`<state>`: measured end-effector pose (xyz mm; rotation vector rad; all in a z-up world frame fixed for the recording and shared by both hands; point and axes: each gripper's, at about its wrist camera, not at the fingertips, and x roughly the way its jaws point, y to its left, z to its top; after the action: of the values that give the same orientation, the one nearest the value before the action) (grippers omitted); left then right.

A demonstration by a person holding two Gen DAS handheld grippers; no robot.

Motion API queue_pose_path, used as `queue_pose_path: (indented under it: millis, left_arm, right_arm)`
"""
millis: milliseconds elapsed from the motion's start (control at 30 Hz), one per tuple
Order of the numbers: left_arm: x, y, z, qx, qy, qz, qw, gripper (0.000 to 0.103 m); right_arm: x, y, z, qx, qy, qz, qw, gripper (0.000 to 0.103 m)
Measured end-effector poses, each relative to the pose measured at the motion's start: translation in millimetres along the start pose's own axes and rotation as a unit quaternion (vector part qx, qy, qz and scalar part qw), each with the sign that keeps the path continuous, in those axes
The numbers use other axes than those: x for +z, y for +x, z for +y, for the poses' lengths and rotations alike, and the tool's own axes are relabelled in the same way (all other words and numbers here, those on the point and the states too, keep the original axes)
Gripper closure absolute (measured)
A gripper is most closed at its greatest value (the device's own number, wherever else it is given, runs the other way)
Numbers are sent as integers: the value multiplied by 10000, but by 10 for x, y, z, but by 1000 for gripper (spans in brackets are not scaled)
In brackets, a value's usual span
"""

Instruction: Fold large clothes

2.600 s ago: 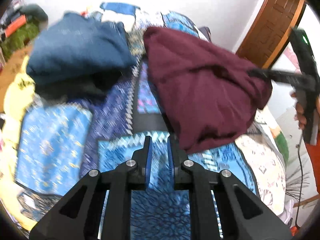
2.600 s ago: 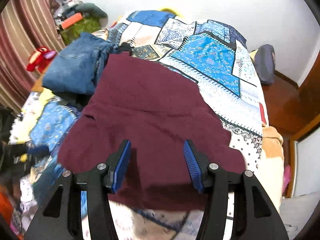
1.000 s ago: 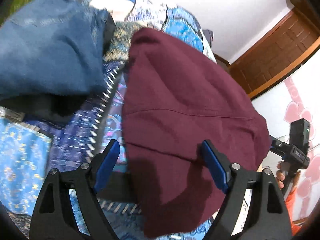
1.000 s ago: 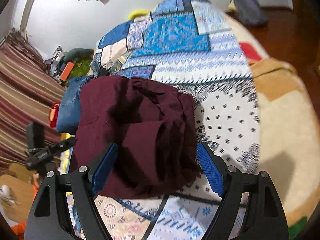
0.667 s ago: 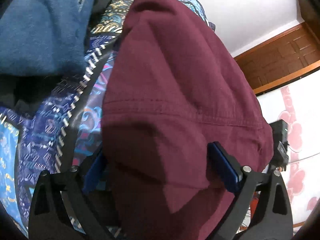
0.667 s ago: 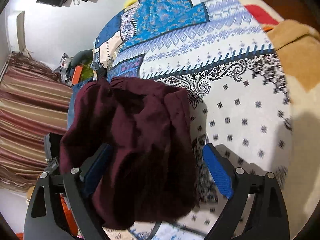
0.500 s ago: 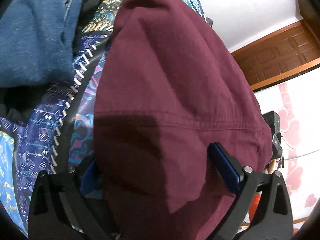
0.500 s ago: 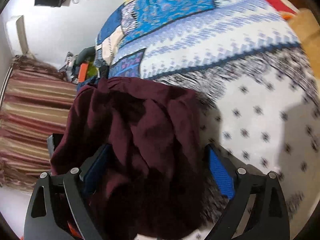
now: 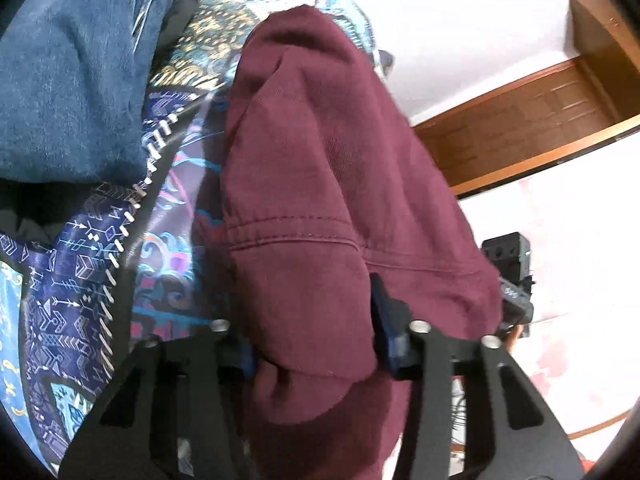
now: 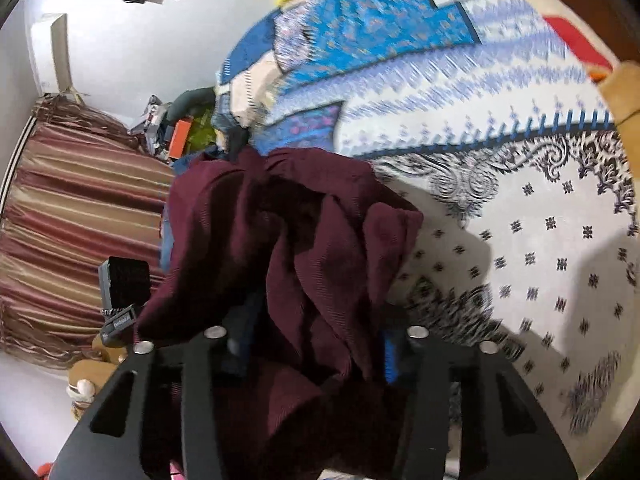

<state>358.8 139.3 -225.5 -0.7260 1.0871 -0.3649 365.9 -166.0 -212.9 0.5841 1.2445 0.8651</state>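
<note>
Both grippers, left and right, have jaws grasping the maroon garment above the bed. Bunched, it looks only partly folded. Folded jeans lie far left.

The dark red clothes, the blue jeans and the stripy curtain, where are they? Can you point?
dark red clothes [image 9: 320, 168], left wrist view, on the broad upper panel above the seam.
blue jeans [image 9: 76, 80], left wrist view, on the middle of the folded denim.
stripy curtain [image 10: 80, 232], right wrist view, on its hanging folds.
</note>
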Motion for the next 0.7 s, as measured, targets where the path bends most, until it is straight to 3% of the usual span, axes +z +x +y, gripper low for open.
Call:
queue_pose_path:
  millis: [167,400,567,700]
  left_arm:
    - [57,-520,-310,42,502,-369,9980,65]
    - [219,-1551,-555,-64,947,-1307,9869,66]
    - [527,-2367,-385,208,1119,-1851,9761,66]
    - [802,-2748,-35,397,960,-1990,9745,65]
  right_arm:
    - [-71,-177,621,-98,-564,-214,9981,67]
    - [60,-219,1692,90,-1269,-737,9891,67]
    - [284,208,2335,368,-1576,-820,9834,67]
    - [443,730,2594,569,-1632,-691,9825,67]
